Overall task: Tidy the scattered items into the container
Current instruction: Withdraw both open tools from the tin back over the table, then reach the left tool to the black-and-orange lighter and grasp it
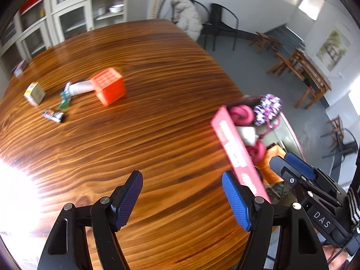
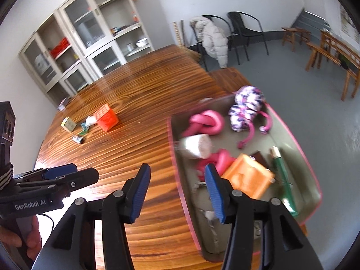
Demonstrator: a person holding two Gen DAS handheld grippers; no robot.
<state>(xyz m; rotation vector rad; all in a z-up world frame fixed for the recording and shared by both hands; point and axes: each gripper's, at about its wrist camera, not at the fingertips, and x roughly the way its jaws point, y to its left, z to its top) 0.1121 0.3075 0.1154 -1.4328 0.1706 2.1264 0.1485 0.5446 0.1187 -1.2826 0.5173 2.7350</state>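
Right wrist view shows your right gripper (image 2: 177,190) with its jaws apart and nothing between them, straddling the near wall of the pink-rimmed container (image 2: 180,186). The container already holds pink looped toys, a patterned bundle, an orange block, a green box and a white cup lying on its side. I judge you are between a drop and the next fetch.

Your left gripper (image 1: 182,199) is also wide and empty over bare wood. The scattered items lie well apart from the container, across the table (image 1: 157,135): an orange cube (image 1: 109,85) touching a white tube (image 1: 79,88), a small box (image 1: 34,93), and a wrapper (image 1: 54,115). Your next move calls for a long reach over there.

The table is glossy striped wood with strong glare at one edge. Behind it are a glass-fronted cabinet (image 2: 90,40), black chairs and a grey floor.
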